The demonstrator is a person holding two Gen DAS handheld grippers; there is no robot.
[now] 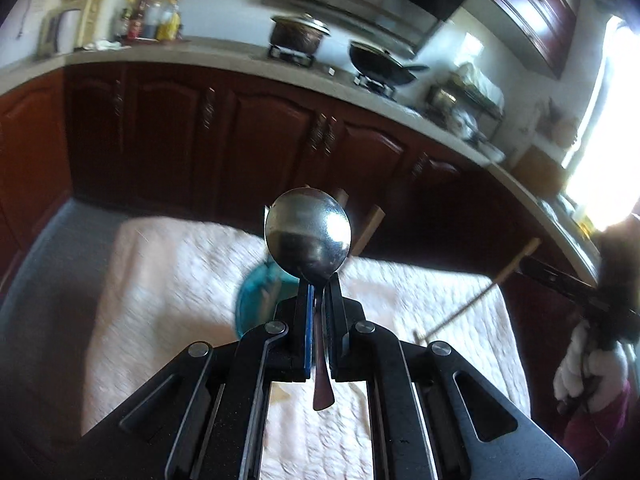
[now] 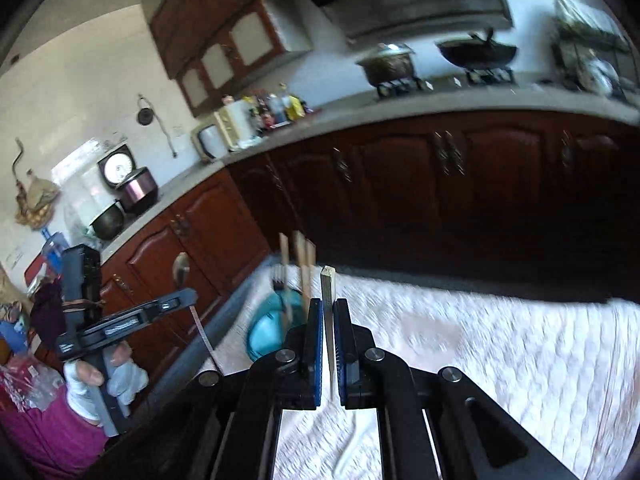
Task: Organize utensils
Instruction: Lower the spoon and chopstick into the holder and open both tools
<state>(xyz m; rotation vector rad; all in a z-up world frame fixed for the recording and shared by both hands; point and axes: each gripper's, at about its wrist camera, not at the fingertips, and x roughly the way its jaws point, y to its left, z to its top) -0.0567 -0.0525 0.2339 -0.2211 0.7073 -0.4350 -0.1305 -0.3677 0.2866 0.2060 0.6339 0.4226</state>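
My left gripper [image 1: 319, 280] is shut on a metal spoon [image 1: 308, 232], bowl up, handle hanging down between the fingers, held above the white quilted cloth [image 1: 168, 280]. A teal cup [image 1: 252, 304] stands behind it, holding wooden chopsticks [image 1: 370, 228]. My right gripper [image 2: 328, 304] is shut on a single wooden chopstick [image 2: 328, 300], also seen in the left wrist view [image 1: 480, 292]. In the right wrist view the teal cup [image 2: 268, 328] holds chopsticks [image 2: 302, 264] and a fork [image 2: 279, 276], just left of the gripper. The left gripper shows there with the spoon [image 2: 181, 268].
Dark red cabinets [image 1: 240, 140] and a counter with a pot [image 1: 298, 34] and wok [image 1: 380, 64] run behind the table. The cloth's far edge [image 2: 480, 292] meets a grey table border. A gloved hand [image 2: 100, 384] holds the left gripper.
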